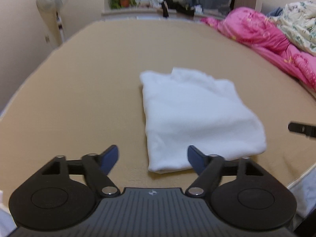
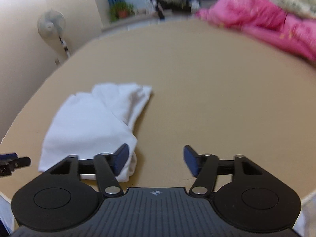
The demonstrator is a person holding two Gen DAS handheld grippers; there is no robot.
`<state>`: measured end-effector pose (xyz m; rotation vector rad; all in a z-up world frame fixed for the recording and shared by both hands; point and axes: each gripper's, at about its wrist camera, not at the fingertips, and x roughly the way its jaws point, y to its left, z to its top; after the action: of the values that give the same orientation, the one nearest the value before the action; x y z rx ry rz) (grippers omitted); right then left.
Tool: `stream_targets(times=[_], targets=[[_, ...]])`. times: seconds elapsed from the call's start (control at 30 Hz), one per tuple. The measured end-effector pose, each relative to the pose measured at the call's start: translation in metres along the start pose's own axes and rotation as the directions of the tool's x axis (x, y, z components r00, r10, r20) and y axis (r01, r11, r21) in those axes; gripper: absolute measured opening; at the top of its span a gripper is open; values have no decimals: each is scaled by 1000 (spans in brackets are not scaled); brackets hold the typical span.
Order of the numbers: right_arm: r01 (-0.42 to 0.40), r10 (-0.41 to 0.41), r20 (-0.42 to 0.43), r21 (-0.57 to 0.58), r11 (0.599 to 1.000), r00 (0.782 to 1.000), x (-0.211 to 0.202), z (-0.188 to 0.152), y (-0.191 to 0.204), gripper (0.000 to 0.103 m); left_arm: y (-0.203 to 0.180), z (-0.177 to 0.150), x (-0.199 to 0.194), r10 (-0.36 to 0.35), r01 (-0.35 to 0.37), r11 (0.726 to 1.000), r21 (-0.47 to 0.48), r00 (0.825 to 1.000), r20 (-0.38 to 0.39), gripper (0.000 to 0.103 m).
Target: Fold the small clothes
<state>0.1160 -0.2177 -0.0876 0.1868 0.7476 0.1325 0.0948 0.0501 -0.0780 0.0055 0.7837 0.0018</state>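
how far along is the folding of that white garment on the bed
Looks mostly done: the white garment lies on the tan bed surface as a compact folded rectangle, its layered edge showing in the right wrist view. Nothing is in hand: the left tool and right tool are both open and empty. Left, at most, is tidying the slightly uneven far end. No other unfolded small clothes are clearly visible.

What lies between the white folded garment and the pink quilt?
Only bare tan bed surface separates the white garment from the pink quilt, in both wrist views.
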Motion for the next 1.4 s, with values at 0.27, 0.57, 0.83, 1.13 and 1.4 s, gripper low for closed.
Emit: stream_targets(times=[0.27, 0.57, 0.83, 1.13, 1.4], targets=[[25, -10, 198, -72, 997, 980, -75, -23, 19, 94, -8, 11, -88, 37, -41, 999, 27, 993, 111, 97], [43, -27, 232, -62, 997, 972, -113, -35, 22, 99, -9, 0, -130, 72, -86, 995, 54, 973, 218, 103], [59, -45, 188, -69, 996, 981, -88, -36, 35, 100, -9, -28, -75, 90, -88, 996, -25, 993, 81, 102], [22, -4, 168, -108, 994, 986, -62, -28, 47, 100, -24, -21, -46, 104, -105, 994, 14, 991, 86, 102], [43, -27, 130, -120, 992, 991, -44, -30, 40, 100, -26, -19, -32, 78, -76, 996, -38, 995, 60, 102]])
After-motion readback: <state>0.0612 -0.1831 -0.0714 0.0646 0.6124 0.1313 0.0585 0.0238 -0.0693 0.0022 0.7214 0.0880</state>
